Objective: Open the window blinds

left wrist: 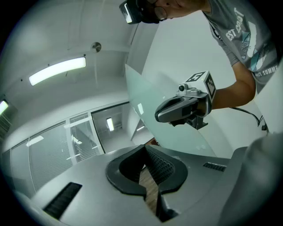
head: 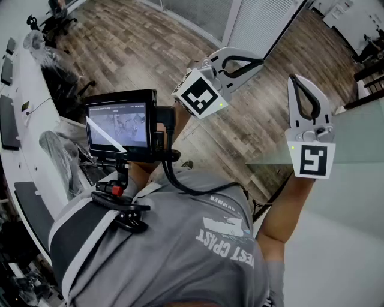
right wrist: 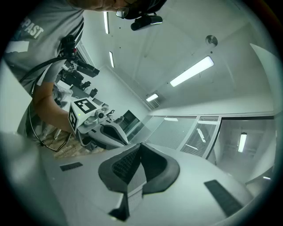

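Head view: white slatted blinds [head: 264,24] hang at the top edge, cut off by the frame, well beyond both grippers. The left gripper [head: 259,65] and right gripper [head: 294,79], smooth grey plastic with ribbed black pads, hold their jaws together on nothing, above a wood-plank floor [head: 138,48] and beside a frosted glass panel [head: 360,144]

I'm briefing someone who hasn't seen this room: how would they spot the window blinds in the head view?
Follow the wood-plank floor to its far edge at the top of the head view. The window blinds are the white panel of fine slats just above the tip of the left gripper; the glass panel on their left is plain grey, without slats.
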`<state>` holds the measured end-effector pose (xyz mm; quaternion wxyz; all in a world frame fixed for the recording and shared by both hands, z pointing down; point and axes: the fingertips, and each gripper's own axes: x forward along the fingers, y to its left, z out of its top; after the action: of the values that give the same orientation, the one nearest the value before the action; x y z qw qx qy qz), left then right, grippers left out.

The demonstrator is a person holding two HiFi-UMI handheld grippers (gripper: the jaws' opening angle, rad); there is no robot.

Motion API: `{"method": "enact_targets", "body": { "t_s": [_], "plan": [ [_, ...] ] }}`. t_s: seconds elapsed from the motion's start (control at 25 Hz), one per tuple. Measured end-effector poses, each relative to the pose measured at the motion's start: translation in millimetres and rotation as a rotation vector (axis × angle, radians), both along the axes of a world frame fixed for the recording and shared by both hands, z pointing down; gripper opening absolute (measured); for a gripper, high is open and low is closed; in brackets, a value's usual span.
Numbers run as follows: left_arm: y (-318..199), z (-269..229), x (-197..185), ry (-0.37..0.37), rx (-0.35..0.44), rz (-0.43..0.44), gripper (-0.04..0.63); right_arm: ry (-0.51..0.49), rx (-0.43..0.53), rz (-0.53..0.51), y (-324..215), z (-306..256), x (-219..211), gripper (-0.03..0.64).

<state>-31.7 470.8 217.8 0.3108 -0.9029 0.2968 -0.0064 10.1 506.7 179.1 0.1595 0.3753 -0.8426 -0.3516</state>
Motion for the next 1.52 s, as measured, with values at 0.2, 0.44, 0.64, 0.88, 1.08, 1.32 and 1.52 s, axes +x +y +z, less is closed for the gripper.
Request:
{"method": "enact_targets", "body": {
  "t_s": [0.2,0.44,0.64,0.88,1.08,1.32,1.52],
  "plan": [
    [0,7,-1,-0.007,-0.024,-0.003,0.003,-0.010,-0.007,0.005,0,2,0,0.005],
    [2,10,0,-0.009,-0.019,0.003,0.003,-0.009,0.001,0.000,1,5,-2,0.005],
    [3,11,0,-0.009,-0.016,0.008,0.003,-0.014,-0.014,0.017,1,8,1,0.005],
    [6,21,-3,-0.022,-0.030,0.014,0.003,-0.083,-0.032,0.013,5,14,0,0.006],
    [-12,27,-9,-0.022,-0.042,0.028,0.003,-0.111,-0.037,0.015,-16,21,-4,0.006],
    [-52,36,-36,-0.003,-0.044,0.049,0.003,-0.100,-0.073,0.061,-59,34,-19,0.006],
    [-129,46,-43,0.020,-0.108,0.054,0.003,-0.115,-0.113,0.083,-125,40,-19,0.006]
  ]
}}
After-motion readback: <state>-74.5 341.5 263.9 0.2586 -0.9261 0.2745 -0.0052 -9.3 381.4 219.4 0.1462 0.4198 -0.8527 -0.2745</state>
